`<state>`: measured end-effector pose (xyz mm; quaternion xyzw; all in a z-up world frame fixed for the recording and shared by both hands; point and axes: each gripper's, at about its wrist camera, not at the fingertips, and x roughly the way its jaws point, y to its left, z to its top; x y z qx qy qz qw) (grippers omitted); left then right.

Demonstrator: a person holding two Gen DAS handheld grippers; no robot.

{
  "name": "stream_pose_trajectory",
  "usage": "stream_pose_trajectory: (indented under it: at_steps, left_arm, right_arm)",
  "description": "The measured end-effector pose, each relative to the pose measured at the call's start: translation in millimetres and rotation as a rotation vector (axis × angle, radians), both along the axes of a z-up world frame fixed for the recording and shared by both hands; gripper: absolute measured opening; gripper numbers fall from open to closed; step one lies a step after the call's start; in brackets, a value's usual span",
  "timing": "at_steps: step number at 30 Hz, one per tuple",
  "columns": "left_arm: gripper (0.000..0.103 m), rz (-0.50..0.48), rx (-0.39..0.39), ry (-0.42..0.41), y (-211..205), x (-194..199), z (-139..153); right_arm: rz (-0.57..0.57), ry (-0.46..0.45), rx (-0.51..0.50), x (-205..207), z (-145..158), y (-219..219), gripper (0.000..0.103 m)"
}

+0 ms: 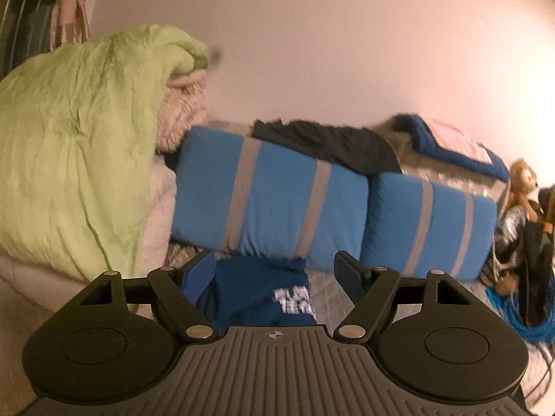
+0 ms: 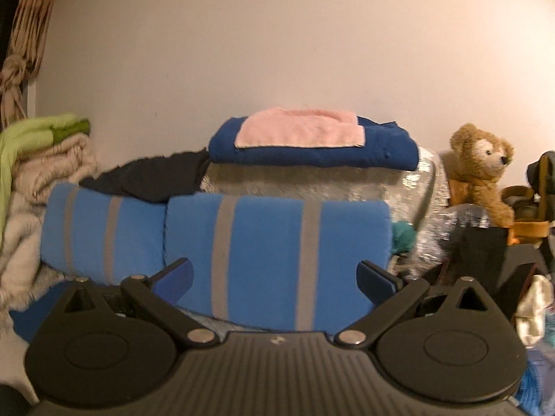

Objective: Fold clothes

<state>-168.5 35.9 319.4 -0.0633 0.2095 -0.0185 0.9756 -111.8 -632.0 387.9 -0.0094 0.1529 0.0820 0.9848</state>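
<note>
My left hand-held gripper is released, fingers spread wide. Between and just below them lies a navy garment with white print, crumpled on the bed surface; neither finger visibly touches it. My right hand-held gripper is likewise released, fingers apart with nothing between them.

Directly ahead of both grippers, two light-blue pillows with grey stripes stand side by side, blocking the way to the wall. The left pillow sits just behind the navy garment; the right pillow fills the gap between the right gripper's fingers in that view.

Left of the pillows: a heaped light-green duvet over cream fleece bedding.

Behind the pillows: a black garment draped across their tops. Further back, a folded dark-blue garment with a folded pink cloth on top, both resting on a silvery padded bundle.

Right side: a brown teddy bear against the wall, dark clutter below it, and a coil of blue cord near the bed edge. Left-wrist frame shows some motion blur.

Far: plain wall; tied curtain upper left.
</note>
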Motion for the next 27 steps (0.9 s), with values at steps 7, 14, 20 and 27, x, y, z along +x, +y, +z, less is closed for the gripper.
stream_pose_trajectory:
  at_steps: [7, 14, 20, 27]
  left_arm:
    - [0.075, -0.03, 0.025, 0.037, -10, -27, -20]
    - [0.079, -0.084, 0.102, 0.098, -18, -46, -27]
    - [0.08, -0.09, 0.019, 0.191, -20, -26, -74]
    - [0.08, -0.09, 0.037, 0.27, -34, -2, -118]
  right_arm:
    - [-0.011, 0.047, -0.04, -49, -27, -42, 0.103]
    - [-0.012, 0.159, -0.094, -84, -52, -73, 0.103]
    - [-0.017, 0.286, -0.126, -83, -113, -72, 0.103]
    - [-0.006, 0.37, -0.129, -71, -177, -54, 0.103]
